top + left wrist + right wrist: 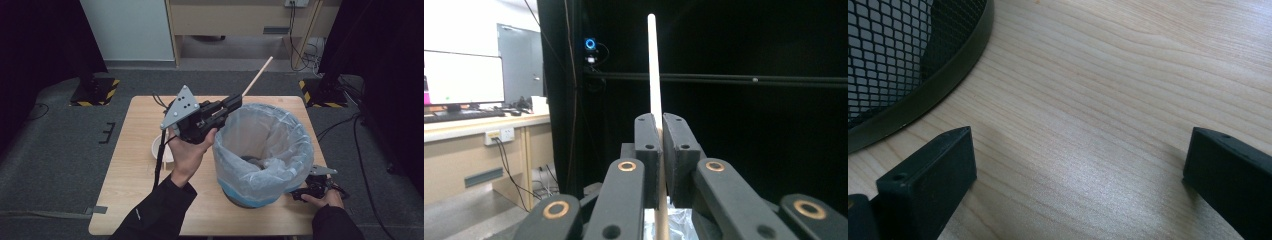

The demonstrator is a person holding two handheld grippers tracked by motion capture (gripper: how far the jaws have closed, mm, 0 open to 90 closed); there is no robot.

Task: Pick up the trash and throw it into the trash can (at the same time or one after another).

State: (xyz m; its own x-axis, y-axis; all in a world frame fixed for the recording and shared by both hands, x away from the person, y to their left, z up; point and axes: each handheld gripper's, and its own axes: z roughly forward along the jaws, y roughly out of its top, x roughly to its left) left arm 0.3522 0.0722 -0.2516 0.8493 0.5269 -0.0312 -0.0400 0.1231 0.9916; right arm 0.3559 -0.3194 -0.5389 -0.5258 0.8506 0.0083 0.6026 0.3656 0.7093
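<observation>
Left tool (235, 101) raised above the tabletop (130, 200), near the far rim of the bin (260, 155). Jaws clamped on a thin wooden stick (258, 76); the stick runs up and away from the jaws toward the far right, its free end past the tabletop's far edge. In the left gripper view the stick (654, 70) stands between the two closed jaws, pinched near its lower part, most of its length above them.

Bin sits on the right half of the tabletop, lined with a pale plastic bag (280, 125) folded over the rim. Dark mesh wall and base ring show in the right gripper view (908, 65).

Right tool (300, 195) low at the near right corner, just beside the bin's base. Jaws spread wide, nothing between them, bare wood (1088, 125) under them.

White bowl (159, 146) on the tabletop left of the bin, partly hidden behind the left hand (187, 150).
</observation>
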